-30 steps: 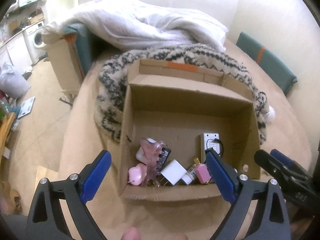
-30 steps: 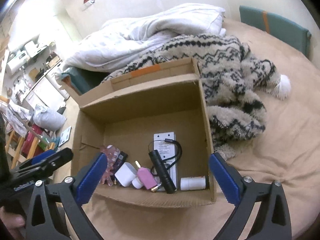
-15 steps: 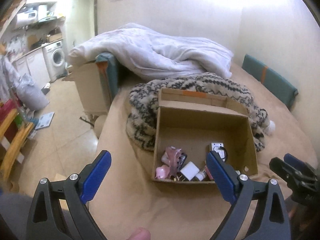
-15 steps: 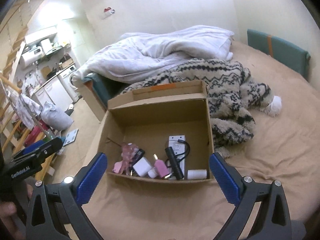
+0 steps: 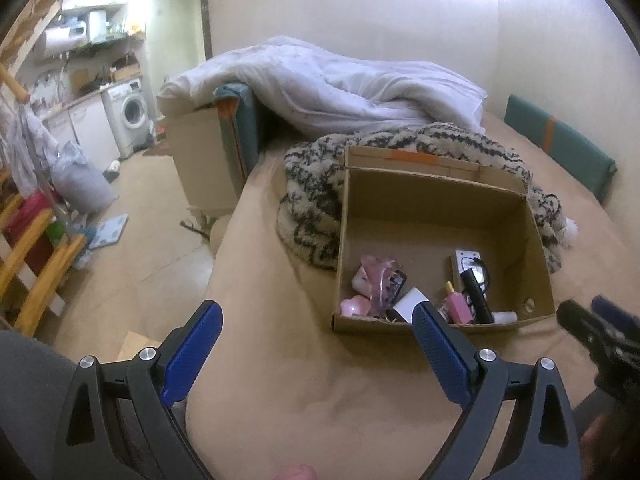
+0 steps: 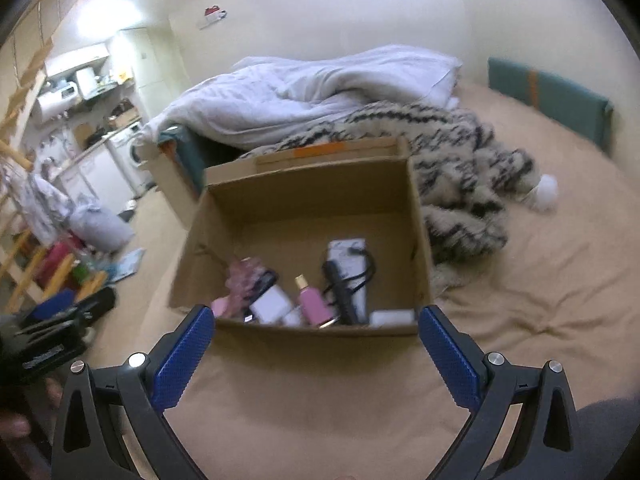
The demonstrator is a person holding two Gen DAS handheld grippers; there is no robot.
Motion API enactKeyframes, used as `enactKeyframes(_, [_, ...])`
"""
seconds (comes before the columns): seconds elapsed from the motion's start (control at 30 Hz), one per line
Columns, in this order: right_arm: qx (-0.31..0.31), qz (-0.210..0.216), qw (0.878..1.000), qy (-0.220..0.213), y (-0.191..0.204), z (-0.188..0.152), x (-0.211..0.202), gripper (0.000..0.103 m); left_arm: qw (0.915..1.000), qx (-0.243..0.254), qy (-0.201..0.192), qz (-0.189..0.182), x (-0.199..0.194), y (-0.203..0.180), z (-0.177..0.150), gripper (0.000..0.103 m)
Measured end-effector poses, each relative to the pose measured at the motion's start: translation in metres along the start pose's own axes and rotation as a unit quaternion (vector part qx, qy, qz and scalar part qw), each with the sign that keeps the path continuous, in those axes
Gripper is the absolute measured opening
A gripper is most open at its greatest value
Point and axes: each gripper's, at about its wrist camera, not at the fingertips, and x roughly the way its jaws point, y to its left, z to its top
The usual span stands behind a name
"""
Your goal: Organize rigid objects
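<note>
An open cardboard box (image 5: 436, 216) sits on a tan bed sheet (image 5: 280, 360), against a black-and-white fuzzy blanket (image 5: 308, 184). Along its near wall lie a pink bottle (image 6: 314, 304), white charger (image 6: 270, 304), black flashlight (image 6: 340, 292) and pink clip (image 5: 380, 280). The left gripper (image 5: 316, 344) and right gripper (image 6: 316, 344) hover before the box, both spread wide and empty.

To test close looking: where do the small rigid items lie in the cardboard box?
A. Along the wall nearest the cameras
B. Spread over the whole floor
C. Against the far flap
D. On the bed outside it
A: the pink bottle, white charger and black flashlight crowd the cardboard box's near wall.
</note>
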Motion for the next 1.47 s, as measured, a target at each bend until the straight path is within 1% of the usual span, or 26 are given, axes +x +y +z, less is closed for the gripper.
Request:
enactKeyframes(0.17, [0.006, 0.0, 1.0, -0.007, -0.0041, -0.0013, -0.0049, 0.103, 0.9999, 0.011, 0.005, -0.011, -0.0009, -0.0048, -0.003, 0.095])
enactKeyframes(0.5, [-0.003, -0.002, 1.0, -0.009, -0.0013, -0.0001, -0.0077, 0.103, 0.9999, 0.002, 0.006, -0.008, 0.0005, -0.0004, -0.0019, 0.095])
enactKeyframes(1.47, [-0.01, -0.001, 1.0, -0.011, -0.0001, 0.0026, -0.0065, 0.103, 0.9995, 0.022, 0.008, -0.019, -0.0007, -0.0086, -0.0069, 0.095])
